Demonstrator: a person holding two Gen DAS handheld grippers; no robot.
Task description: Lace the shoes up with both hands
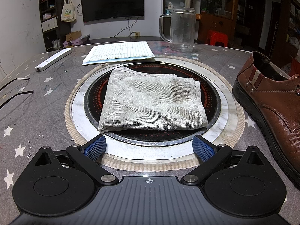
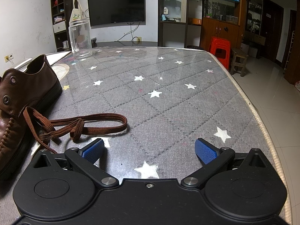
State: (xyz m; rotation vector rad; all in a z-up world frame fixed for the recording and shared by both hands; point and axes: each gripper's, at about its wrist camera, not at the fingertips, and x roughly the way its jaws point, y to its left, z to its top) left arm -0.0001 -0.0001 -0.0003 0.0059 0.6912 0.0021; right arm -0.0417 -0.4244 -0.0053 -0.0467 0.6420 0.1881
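The right gripper (image 2: pixel 149 151) is held spread wide, its blue ribbed pads (image 2: pixel 205 151) apart with nothing between them, low over the grey quilted, star-printed table cover (image 2: pixel 168 101). The flat brown woven shoelace (image 2: pixel 78 124) lies just ahead and to the left of the left pad, loosely looped on the cover, its long axis running roughly left to right across the view; one end trails back toward the gripper body, and the rest leads to the brown leather lace-up shoe (image 2: pixel 28 93) at the left edge of the view, whose metal eyelets (image 2: pixel 13 79) are seen empty. The right hand is judged the nearer to the lace, so a short move leftward is what the coming grasp turns on

The left gripper (image 1: pixel 150 148) is likewise spread and empty, pointed at a folded grey-white towel (image 1: pixel 151 103) resting on a round black inset hob (image 1: pixel 211 101) in the middle of the table. The same shoe (image 1: pixel 271 101) stands well to its right, heel toward the far edge. No lace is visible in this view

Toward the far edge lie a lined paper sheet (image 1: pixel 120 52), a clear glass mug (image 1: pixel 181 30) and a white bar-shaped device (image 1: pixel 53 59). Beyond the table a wall-mounted dark screen (image 1: pixel 112 1), shelving and a red plastic stool (image 2: pixel 220 49) are seen
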